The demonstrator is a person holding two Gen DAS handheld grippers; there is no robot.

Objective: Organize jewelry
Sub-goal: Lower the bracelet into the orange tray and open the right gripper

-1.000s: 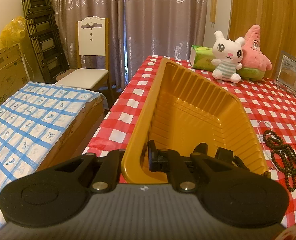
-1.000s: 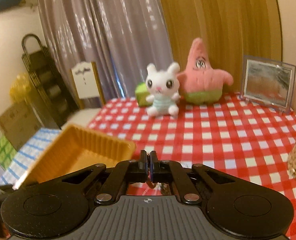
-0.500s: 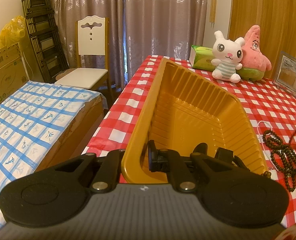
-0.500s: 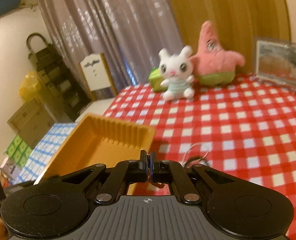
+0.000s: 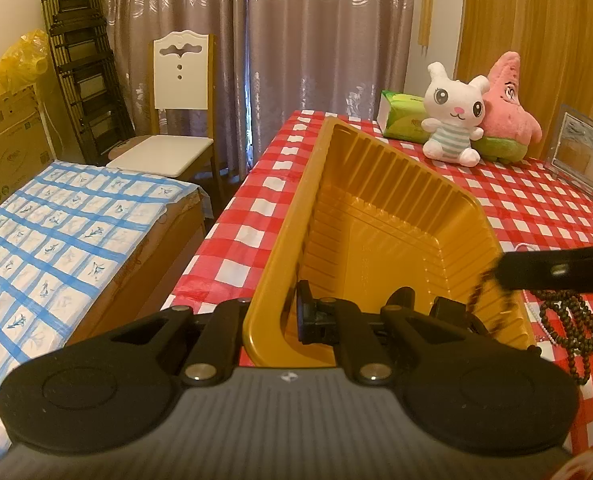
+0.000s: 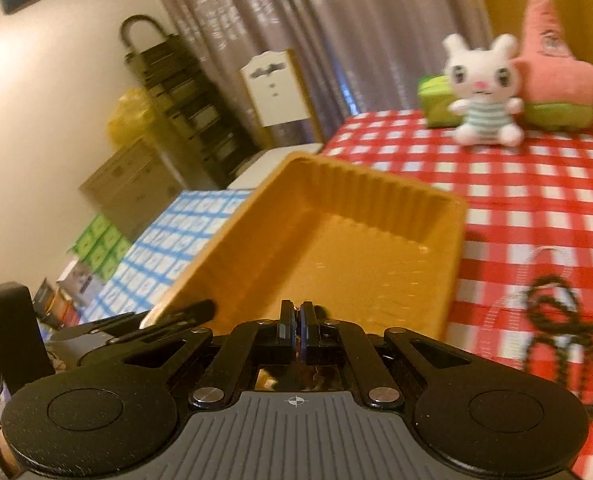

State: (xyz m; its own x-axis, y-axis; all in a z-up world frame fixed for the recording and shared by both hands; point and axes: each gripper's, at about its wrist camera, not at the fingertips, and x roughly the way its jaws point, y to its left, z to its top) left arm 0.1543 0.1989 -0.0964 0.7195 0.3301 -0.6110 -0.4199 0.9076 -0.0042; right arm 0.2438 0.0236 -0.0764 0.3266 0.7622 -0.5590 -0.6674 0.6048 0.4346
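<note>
Your left gripper (image 5: 284, 320) is clamped on the near wall of the tray (image 5: 396, 216), one black finger outside the rim and one inside. The tray is thin moulded plastic in a golden yellow, rectangular, with closely ribbed walls and a smooth, slightly glossy floor. It sits on the table (image 5: 536, 200), which wears a shiny red-and-white checked cloth.

Your right gripper (image 6: 296, 320) has its fingers pressed together over the tray's near end. In the left wrist view a strand of small dark round beads (image 5: 476, 300) hangs from its tip down across the tray's right wall, so it is closed on that strand; its own view does not show the beads between the pads.

More jewelry lies on the cloth just right of the tray: a tangled dark bead necklace (image 5: 576, 324), matte and knobbly, and beside it a thin string of tiny pale beads (image 5: 534, 312).

At the far end of the table sit a white plush rabbit (image 5: 454, 116) in a striped top, a fuzzy pink plush star (image 5: 508, 108), a green tissue pack (image 5: 400, 120) and a framed picture (image 5: 584, 156).
</note>
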